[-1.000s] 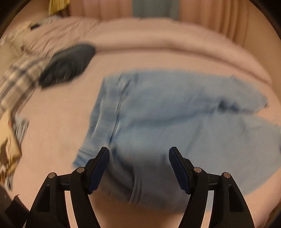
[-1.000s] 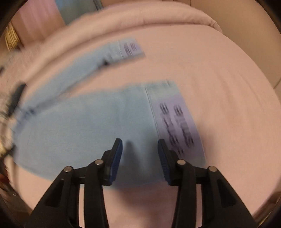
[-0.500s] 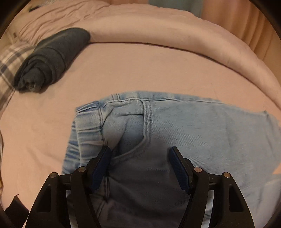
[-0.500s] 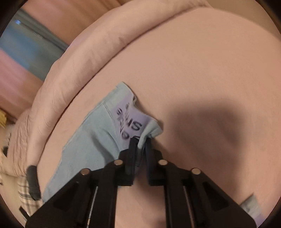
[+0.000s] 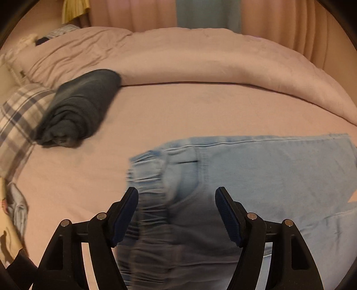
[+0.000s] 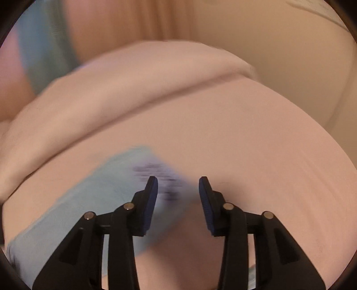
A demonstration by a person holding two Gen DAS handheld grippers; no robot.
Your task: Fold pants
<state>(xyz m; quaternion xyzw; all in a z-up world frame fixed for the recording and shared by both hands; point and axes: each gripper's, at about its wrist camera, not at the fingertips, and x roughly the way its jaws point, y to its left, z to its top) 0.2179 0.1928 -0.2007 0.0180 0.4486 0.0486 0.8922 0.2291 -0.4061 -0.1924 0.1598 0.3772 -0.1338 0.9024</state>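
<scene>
Light blue jeans (image 5: 256, 174) lie flat on the pink bed sheet (image 5: 178, 111), with the gathered waistband (image 5: 142, 176) to the left and the legs running right. My left gripper (image 5: 176, 196) hovers open over the waistband and hip pocket, with nothing pressed between its pads. In the right wrist view, the end of a pant leg (image 6: 89, 196) with a dark printed cuff (image 6: 156, 171) rests on the sheet. My right gripper (image 6: 178, 181) is just above that cuff. Its jaws are opening and the pads are clear of the cloth.
A rolled dark blue garment (image 5: 82, 107) lies at the left of the bed beside a plaid cloth (image 5: 20, 111). A bunched pink duvet (image 5: 200, 58) runs along the far side, with curtains (image 5: 212, 13) behind it. The bed's right edge (image 6: 334, 138) drops off near the cuff.
Half a second ago my right gripper was shut on the printed cuff; now its jaws are apart and the cuff lies on the sheet. My left gripper has shifted along the waistband.
</scene>
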